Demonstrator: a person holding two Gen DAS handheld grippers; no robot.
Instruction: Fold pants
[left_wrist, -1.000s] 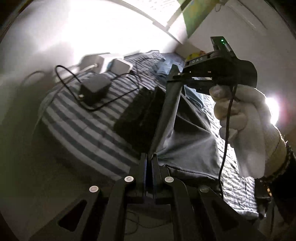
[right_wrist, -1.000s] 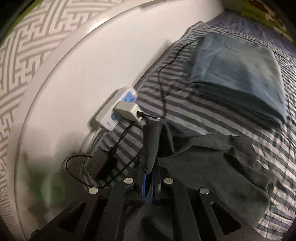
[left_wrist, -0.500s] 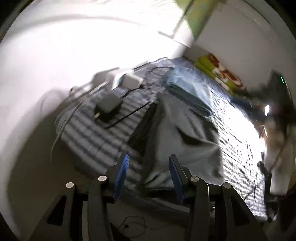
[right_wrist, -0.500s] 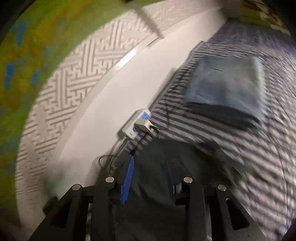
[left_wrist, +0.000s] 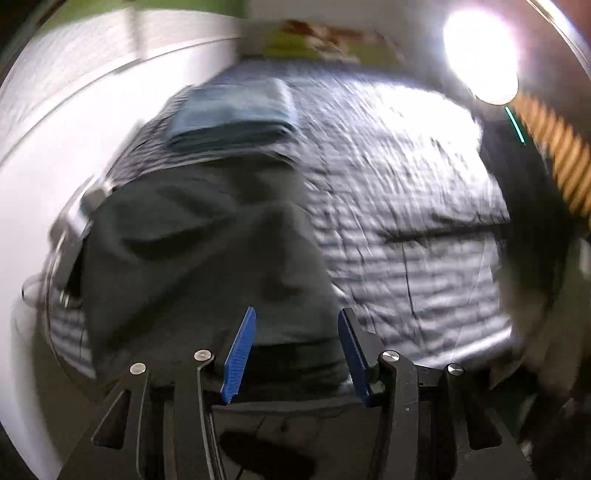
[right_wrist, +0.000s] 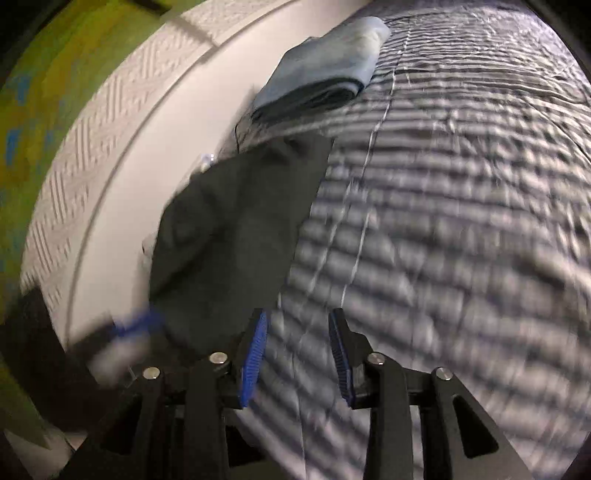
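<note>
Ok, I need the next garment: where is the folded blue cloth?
In both views the folded blue cloth lies on the striped bedsheet beside the wall, just beyond the dark pants.

Left claw (left_wrist: 295, 347) angled down over the near edge of the bed (left_wrist: 424, 221), jaws parted, nothing between. Right claw (right_wrist: 297, 354) likewise angled down over the bed, jaws opening, empty.

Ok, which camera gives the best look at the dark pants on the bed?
The left wrist view: the dark pants fill the middle of the frame, creases and near hem visible despite blur. The right wrist view shows the pants from the side as a narrower dark shape along the wall, with the near end hidden behind the claw.
</note>
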